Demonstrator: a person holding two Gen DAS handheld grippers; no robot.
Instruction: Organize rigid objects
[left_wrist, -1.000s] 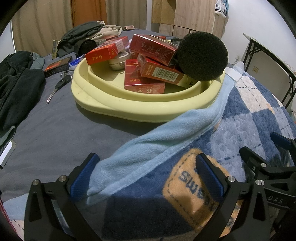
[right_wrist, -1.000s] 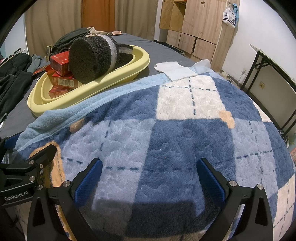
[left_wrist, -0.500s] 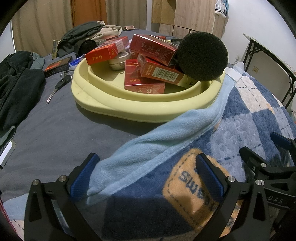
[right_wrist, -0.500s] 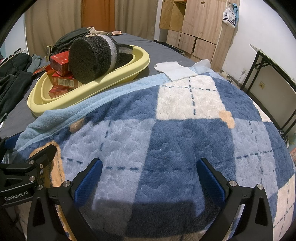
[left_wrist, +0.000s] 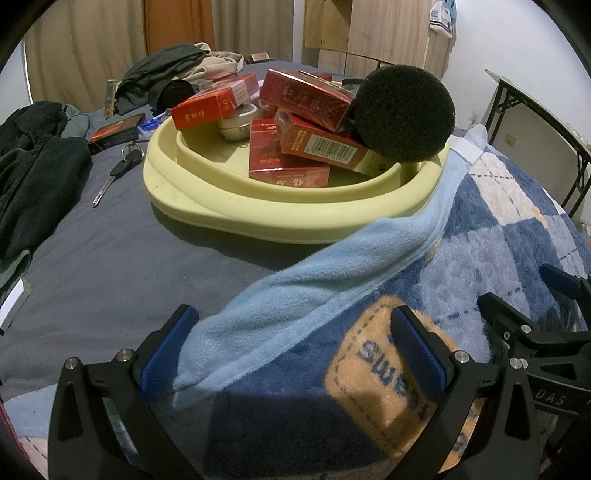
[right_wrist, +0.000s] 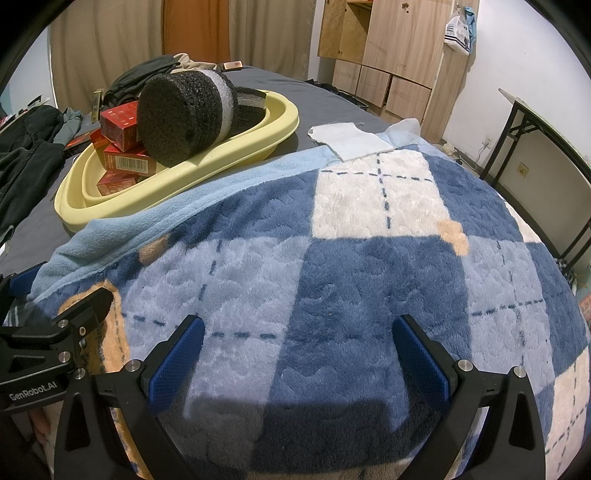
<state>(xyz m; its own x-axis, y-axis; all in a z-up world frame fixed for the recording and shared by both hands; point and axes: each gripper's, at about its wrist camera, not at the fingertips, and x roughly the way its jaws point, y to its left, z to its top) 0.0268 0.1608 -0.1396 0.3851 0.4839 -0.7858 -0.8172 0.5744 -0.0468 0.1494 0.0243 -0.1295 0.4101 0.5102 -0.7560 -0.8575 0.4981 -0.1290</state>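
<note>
Beige curtains (right_wrist: 110, 40) hang behind the bed (left_wrist: 110, 266), flanking a wooden door (right_wrist: 195, 33). Right of the door stands a pale wooden wardrobe (right_wrist: 399, 48). Further right, a folding table (right_wrist: 543, 136) stands against the white wall (right_wrist: 517, 48).

Nothing shifts over this last second. The left gripper (left_wrist: 295, 347) and the right gripper (right_wrist: 297, 354) hang where they were above the checked blanket (right_wrist: 369, 266), jaws spread as wide as before, and the yellow basin (left_wrist: 258, 218) with its red boxes (left_wrist: 306, 96) lies unmoved.
</note>
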